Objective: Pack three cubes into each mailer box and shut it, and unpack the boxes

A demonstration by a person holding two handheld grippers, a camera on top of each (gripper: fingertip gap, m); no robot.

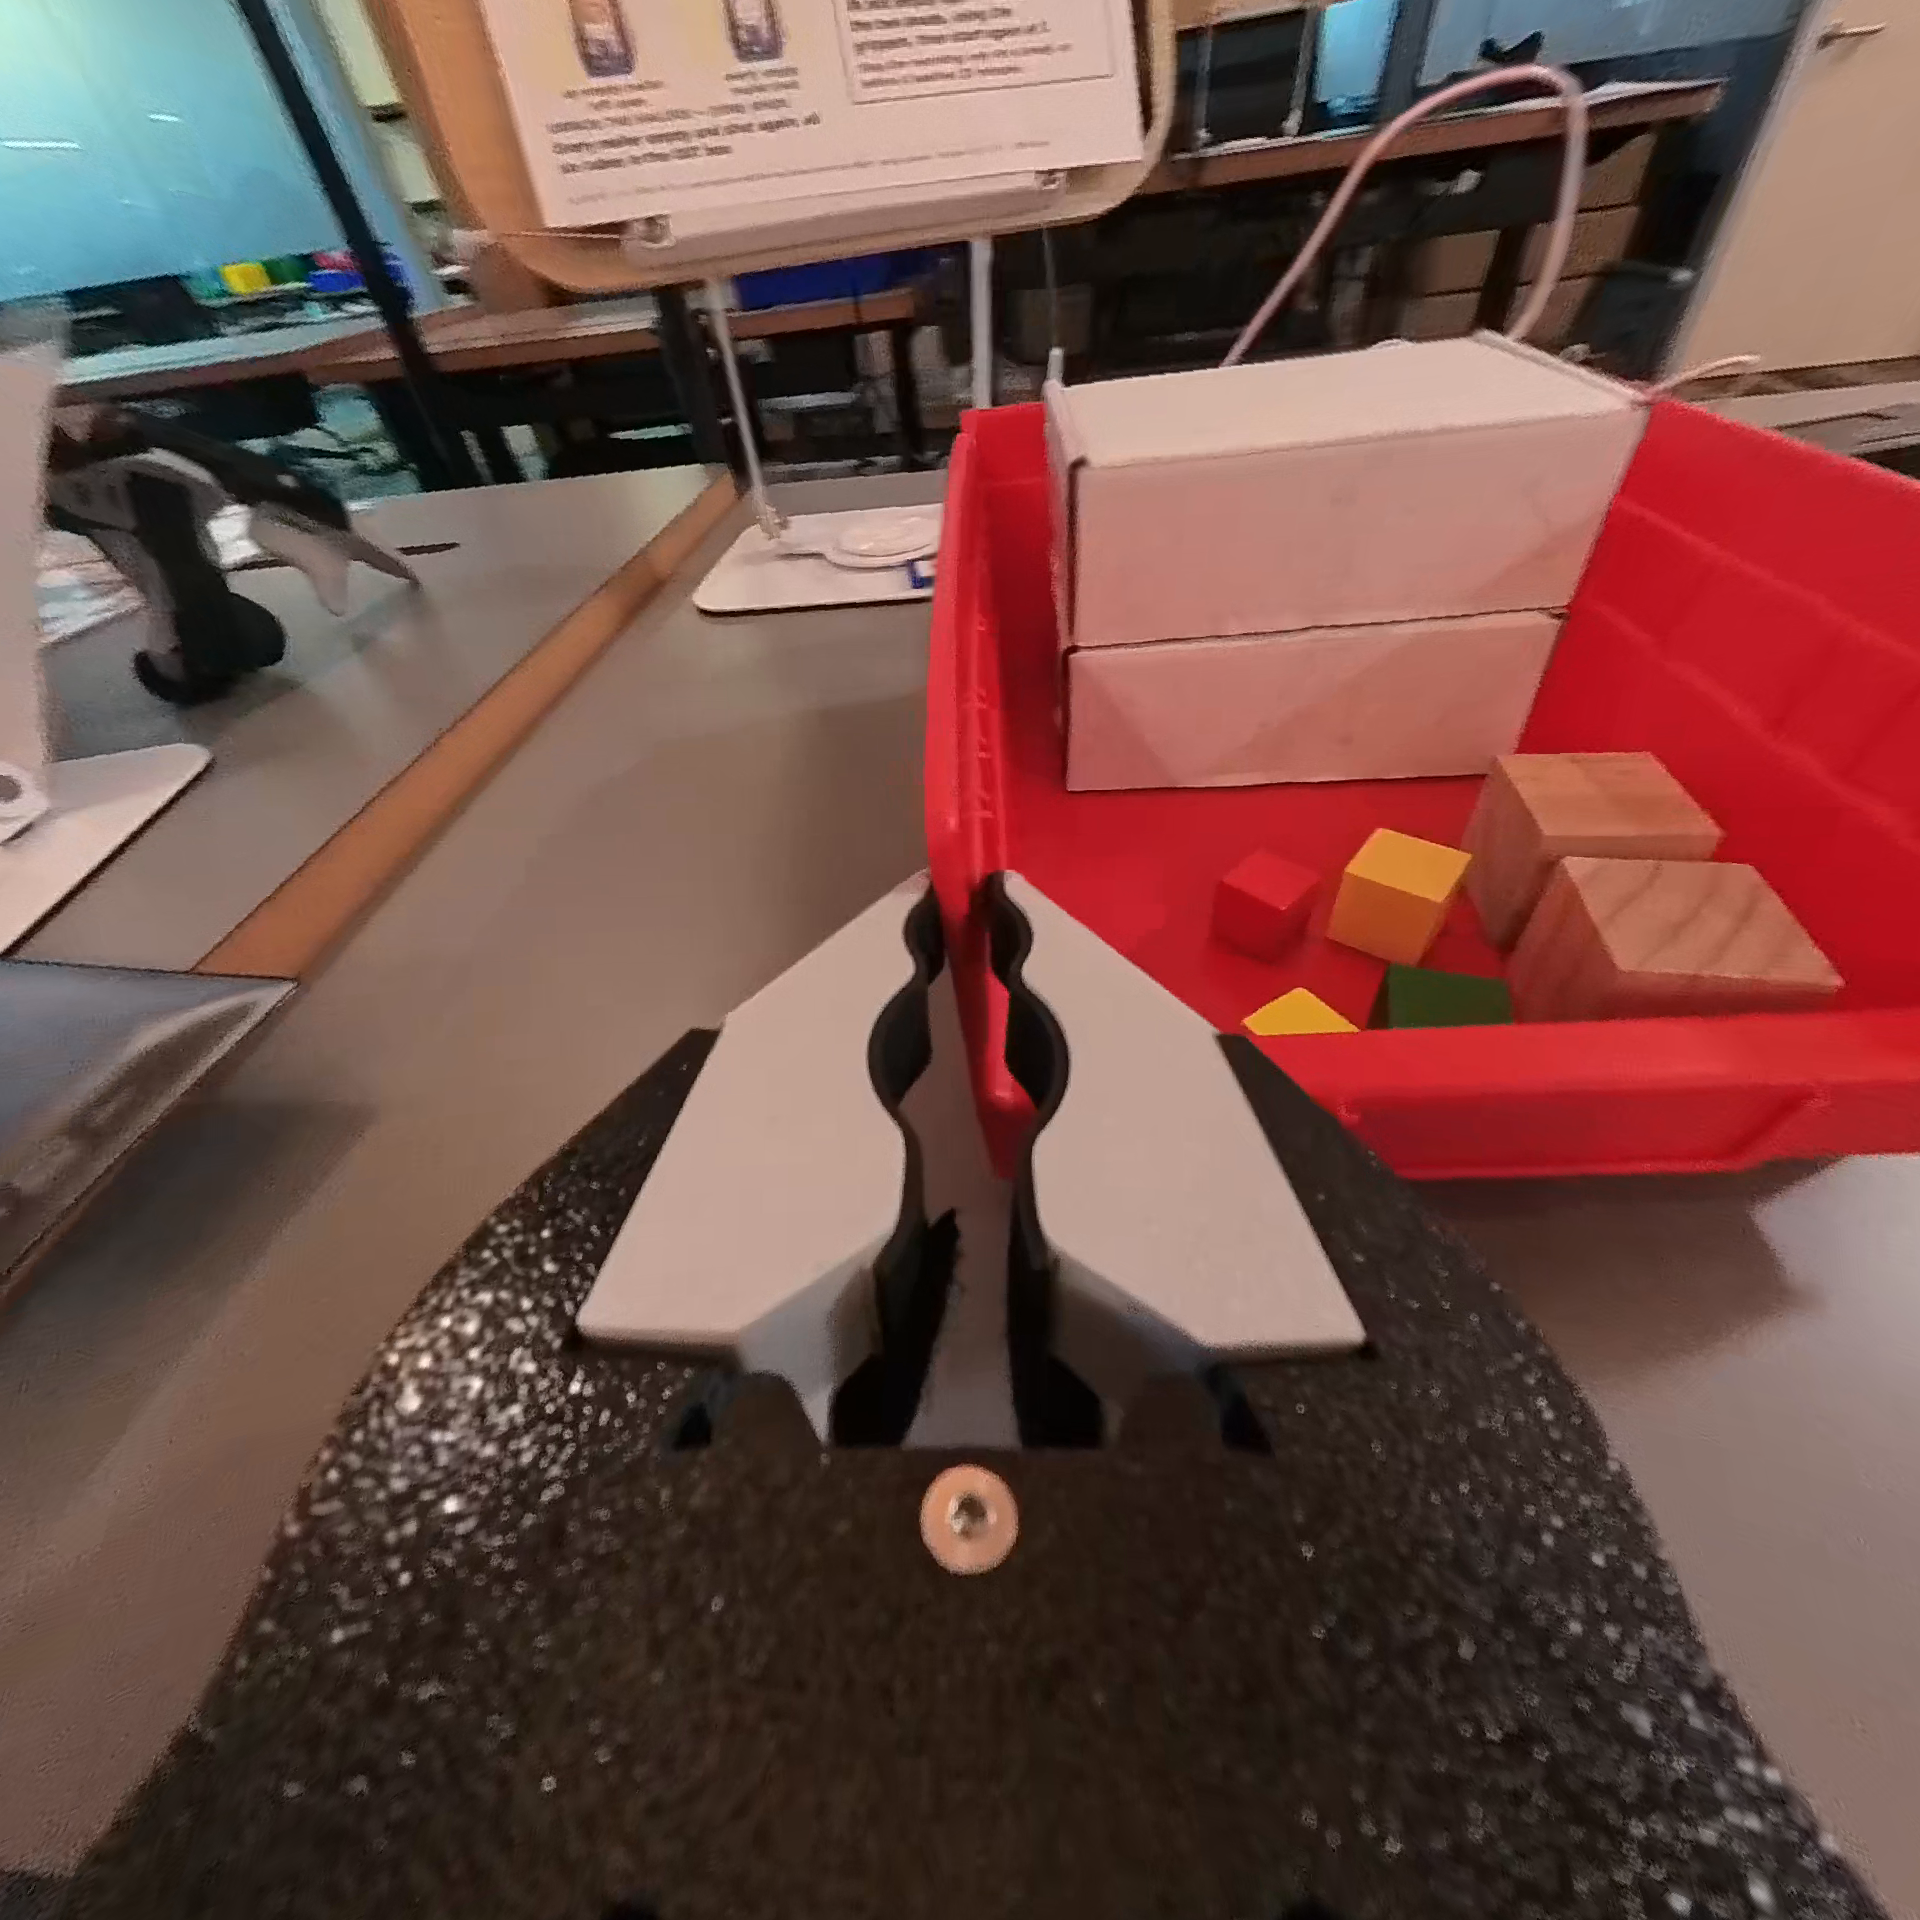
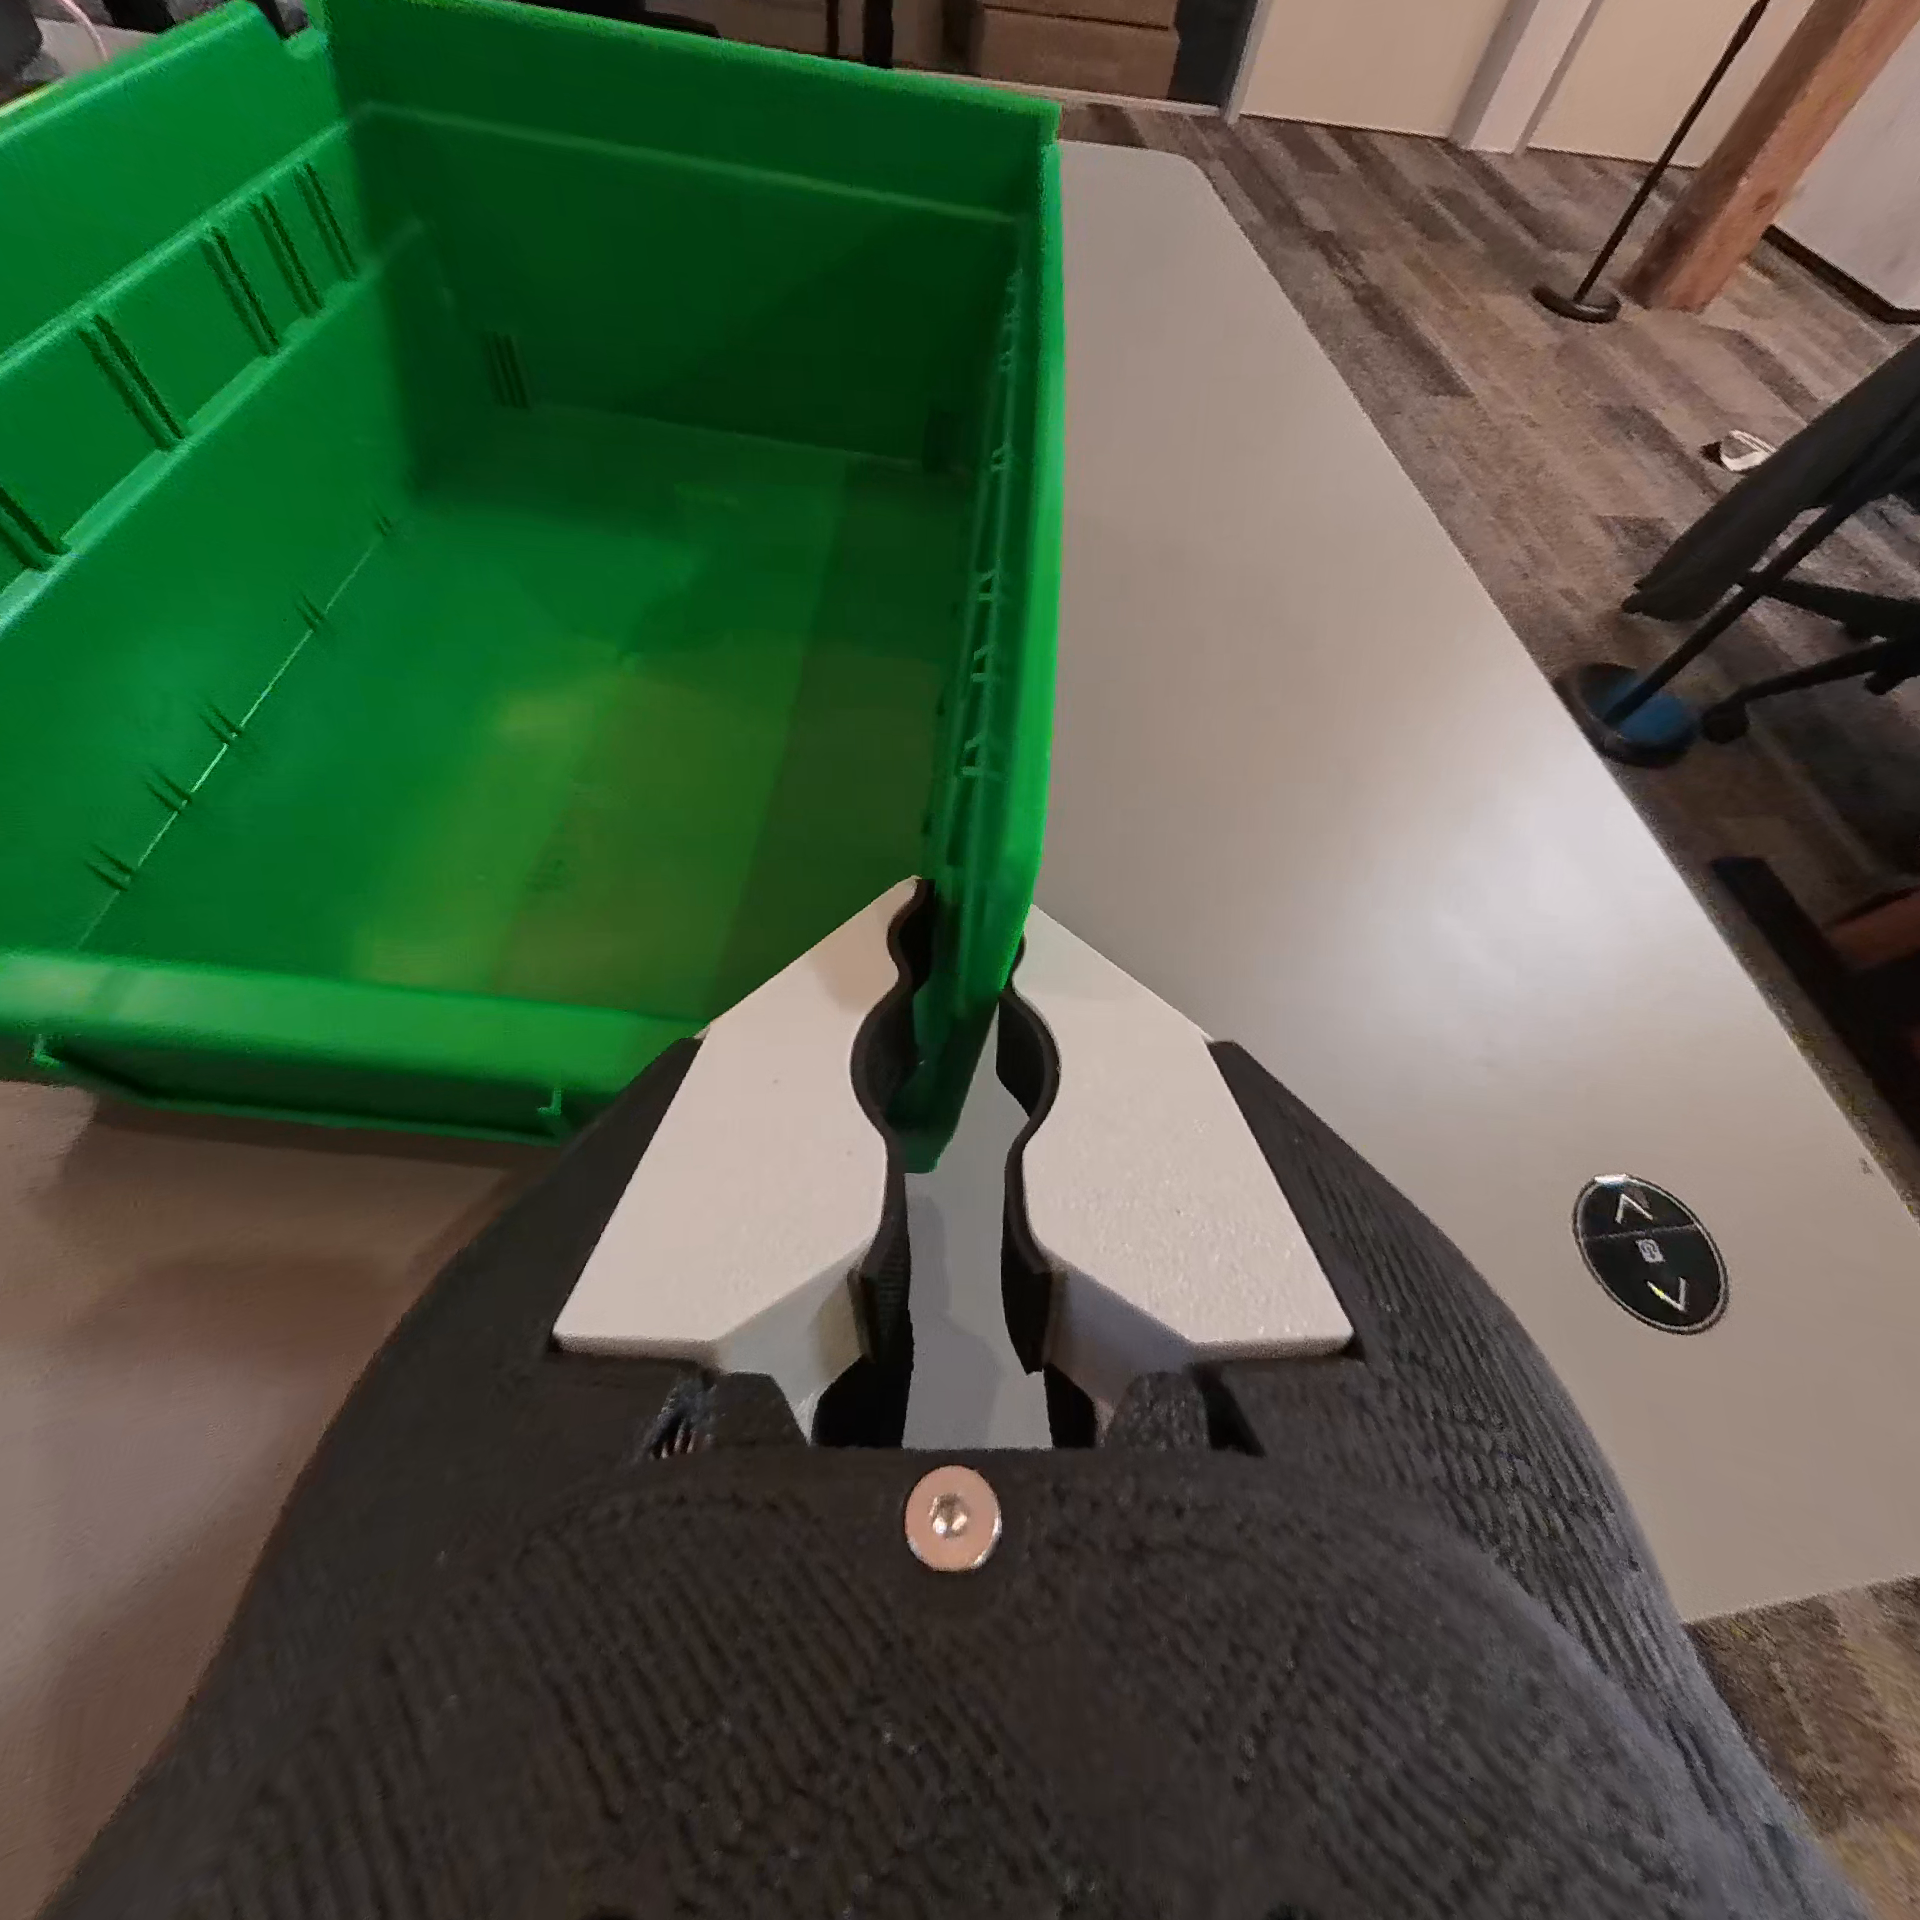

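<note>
The red bin point(image 1: 1766, 665) sits on the grey table point(image 1: 623, 935) and holds 2 closed white mailer boxes point(image 1: 1320, 509), stacked one on the other against its far wall. In front of them, on the bin floor, lie 2 large wooden blocks point(image 1: 1652, 925) touching each other, with 4 small cubes just to their left: a red cube point(image 1: 1268, 899), an orange cube point(image 1: 1397, 894), a green cube point(image 1: 1444, 997) and a yellow cube point(image 1: 1299, 1013), the last 2 partly hidden by the near wall. The left gripper point(image 1: 964, 904) is nearly closed on the bin's left wall near the front corner, one black pad on each face of the rim, both pressed against the plastic.

The green bin point(image 2: 520, 364) stands on the same kind of grey table point(image 2: 1299, 727); its floor shows bare. The right gripper point(image 2: 971, 935) is clamped almost closed on the bin's right wall near the front corner, the wall running between its 2 pads.

Only the left wrist view shows the boxes, cubes and blocks, along with a stand holding a printed sheet point(image 1: 831, 104), a pale cable point(image 1: 1455, 197) behind the boxes and another gripper point(image 1: 197, 561) on a neighbouring table. Only the right wrist view shows the green bin, a round control button point(image 2: 1647, 1252) set into the table and wood-pattern flooring point(image 2: 1507, 260).
</note>
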